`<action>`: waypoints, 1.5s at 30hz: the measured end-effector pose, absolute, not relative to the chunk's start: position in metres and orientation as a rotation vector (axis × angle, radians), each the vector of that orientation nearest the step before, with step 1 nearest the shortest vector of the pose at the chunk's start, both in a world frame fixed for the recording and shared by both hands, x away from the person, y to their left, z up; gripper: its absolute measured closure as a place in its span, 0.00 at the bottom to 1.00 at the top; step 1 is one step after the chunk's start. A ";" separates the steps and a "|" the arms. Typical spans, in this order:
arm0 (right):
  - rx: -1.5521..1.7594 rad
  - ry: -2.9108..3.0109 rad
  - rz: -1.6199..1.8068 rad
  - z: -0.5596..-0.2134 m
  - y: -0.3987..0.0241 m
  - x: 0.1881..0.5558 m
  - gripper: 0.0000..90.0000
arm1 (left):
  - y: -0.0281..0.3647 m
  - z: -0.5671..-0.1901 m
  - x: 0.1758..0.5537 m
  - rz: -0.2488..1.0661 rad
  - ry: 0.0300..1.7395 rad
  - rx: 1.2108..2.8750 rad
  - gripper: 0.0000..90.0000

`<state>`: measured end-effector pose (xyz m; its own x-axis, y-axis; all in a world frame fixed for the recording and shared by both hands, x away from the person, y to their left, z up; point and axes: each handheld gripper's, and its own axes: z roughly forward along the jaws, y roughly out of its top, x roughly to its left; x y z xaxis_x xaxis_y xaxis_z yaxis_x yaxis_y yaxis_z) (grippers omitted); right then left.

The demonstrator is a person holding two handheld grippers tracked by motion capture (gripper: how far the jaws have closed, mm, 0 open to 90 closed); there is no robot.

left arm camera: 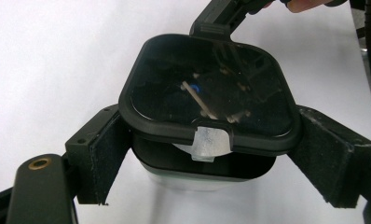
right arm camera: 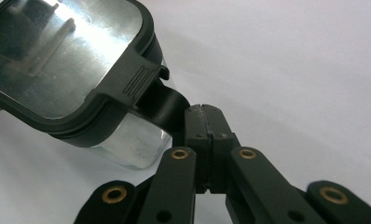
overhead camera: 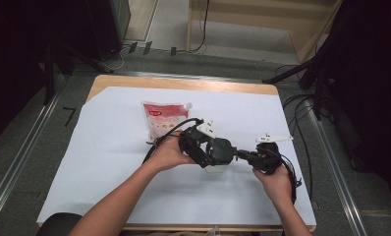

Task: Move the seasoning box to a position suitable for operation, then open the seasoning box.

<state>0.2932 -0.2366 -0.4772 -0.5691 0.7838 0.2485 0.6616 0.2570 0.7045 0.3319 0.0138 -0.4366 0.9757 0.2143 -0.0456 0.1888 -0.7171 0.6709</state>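
- Close in, right gripper view: container (right arm camera: 76, 79), rounded-square, with a clear glossy lid panel in a black rim and a clear body below (right arm camera: 137, 144). A ribbed black latch tab sits at the rim corner, and a black flap hangs down from it.
- Right claw (right arm camera: 203, 112): jaws clenched tight together, pinching that black flap at the container's corner. Pads meet with no gap showing.
- Left gripper view: same container (left arm camera: 207, 88) seen from above and tilted, dark lid reflecting; a small translucent tab (left arm camera: 210, 142) sits at the near rim edge.
- Left claw (left arm camera: 207, 158): jaws spread wide, one padded jaw on each side of the clear body under the lid rim. Left pad (left arm camera: 106, 158) is against the body wall; at the right pad I cannot tell contact. Grasp looks likely, not certain.
- High view: both claws, left (overhead camera: 210, 150) and right (overhead camera: 242, 155), meet at the container (overhead camera: 220, 150), near the middle of the white-covered table (overhead camera: 110, 162), slightly right of centre.
- Farther back: red-and-white spouted pouch (overhead camera: 164, 120) lies flat on the table, just behind the left hand (overhead camera: 171, 152).
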 end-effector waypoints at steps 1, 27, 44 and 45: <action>1.371 2.365 1.210 -0.477 -0.237 0.293 1.00 | 0.014 -0.436 0.331 0.055 0.276 2.390 0.19; 1.365 2.370 1.218 -0.476 -0.237 0.293 1.00 | -0.010 -0.402 0.333 -0.085 0.231 2.403 0.47; 1.362 2.365 1.233 -0.475 -0.237 0.293 1.00 | -0.030 -0.397 0.336 -0.119 0.216 2.366 0.54; 1.362 2.367 1.232 -0.475 -0.237 0.293 1.00 | -0.031 -0.397 0.337 -0.123 0.215 2.365 0.55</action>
<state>0.2928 -0.2373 -0.4748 -0.5782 0.7742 0.2574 0.6550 0.2523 0.7123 0.3370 -0.0306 -0.3972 0.9813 0.1193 -0.1513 0.1909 -0.7085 0.6794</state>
